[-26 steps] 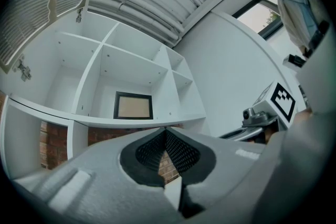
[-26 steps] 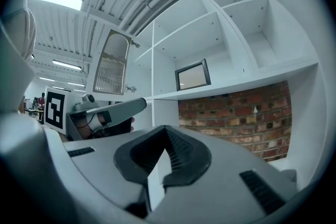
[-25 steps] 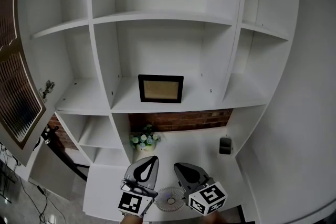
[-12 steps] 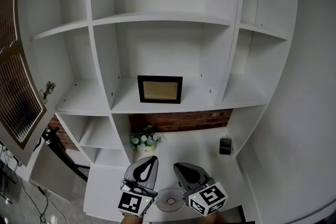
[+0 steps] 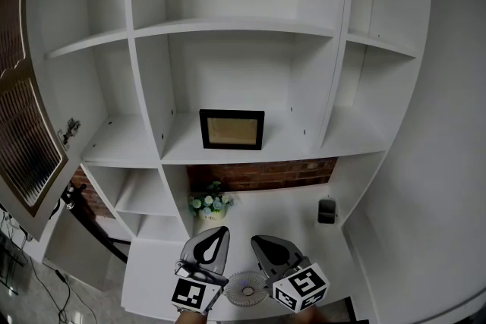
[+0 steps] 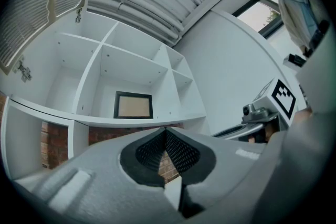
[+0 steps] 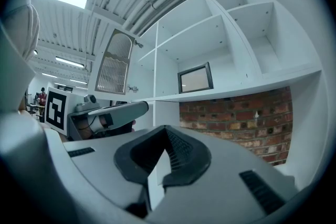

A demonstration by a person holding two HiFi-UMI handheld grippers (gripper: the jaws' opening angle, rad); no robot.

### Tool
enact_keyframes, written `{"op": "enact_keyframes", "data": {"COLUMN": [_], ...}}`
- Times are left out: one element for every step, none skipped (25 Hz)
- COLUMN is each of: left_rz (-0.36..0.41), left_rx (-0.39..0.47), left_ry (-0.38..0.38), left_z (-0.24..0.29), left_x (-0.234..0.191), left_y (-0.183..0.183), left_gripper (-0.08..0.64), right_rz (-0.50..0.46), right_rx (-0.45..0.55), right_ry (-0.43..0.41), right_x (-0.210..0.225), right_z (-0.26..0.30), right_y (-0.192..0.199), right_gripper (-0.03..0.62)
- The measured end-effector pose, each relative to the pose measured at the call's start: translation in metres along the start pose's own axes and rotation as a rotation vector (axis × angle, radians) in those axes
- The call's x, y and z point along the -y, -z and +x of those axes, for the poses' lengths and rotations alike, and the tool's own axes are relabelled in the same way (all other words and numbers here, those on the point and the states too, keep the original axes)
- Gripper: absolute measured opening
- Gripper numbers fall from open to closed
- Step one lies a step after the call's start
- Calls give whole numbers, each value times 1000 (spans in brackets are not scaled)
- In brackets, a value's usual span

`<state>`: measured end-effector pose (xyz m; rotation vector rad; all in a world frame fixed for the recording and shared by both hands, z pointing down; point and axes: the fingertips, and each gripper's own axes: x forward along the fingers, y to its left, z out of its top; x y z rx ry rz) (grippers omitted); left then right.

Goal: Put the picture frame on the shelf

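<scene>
The picture frame (image 5: 232,129) stands upright on the middle shelf (image 5: 228,152) of the white wall unit, above a brick-backed counter (image 5: 285,212), while the left gripper (image 5: 219,230) and right gripper (image 5: 259,240) hover low, both closed and empty.

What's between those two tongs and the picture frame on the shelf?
In the head view, a small pot of flowers on the white counter, then a strip of brick wall below the shelf holding the picture frame.

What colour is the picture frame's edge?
Black, around a tan middle. The rectangular picture frame shows best in the head view.
</scene>
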<state>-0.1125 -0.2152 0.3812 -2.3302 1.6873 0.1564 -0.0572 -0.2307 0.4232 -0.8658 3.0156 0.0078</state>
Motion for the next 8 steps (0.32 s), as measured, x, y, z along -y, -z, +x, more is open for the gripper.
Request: {"op": "enact_keyframes", "data": {"left_rz": [0,0,-1,-1,1,2,2,3], "left_rx": [0,-1,-1,0,0,1,1,0], "left_ry": [1,1,2,3,3,3,3,3], "left_z": [0,1,1,1,1,2,2,2], "left_x": [0,0,1,1,1,1,1,1], "left_y": [0,1,1,1,1,1,2,2], "left_gripper": [11,11,11,11,10,10,11,11], "right_rz": [1,1,2,3,3,4,4,4], "right_rx": [-1,-1,-1,0,1,1,2,2], "right_ry": [0,1,1,1,1,1,1,1], "right_x": [0,1,1,1,1,2,2,2], "right_z": [0,0,0,0,1,1,1,1], "right_y": [0,0,0,0,0,0,0,0], "right_gripper": [14,14,14,14,14,14,14,14]}}
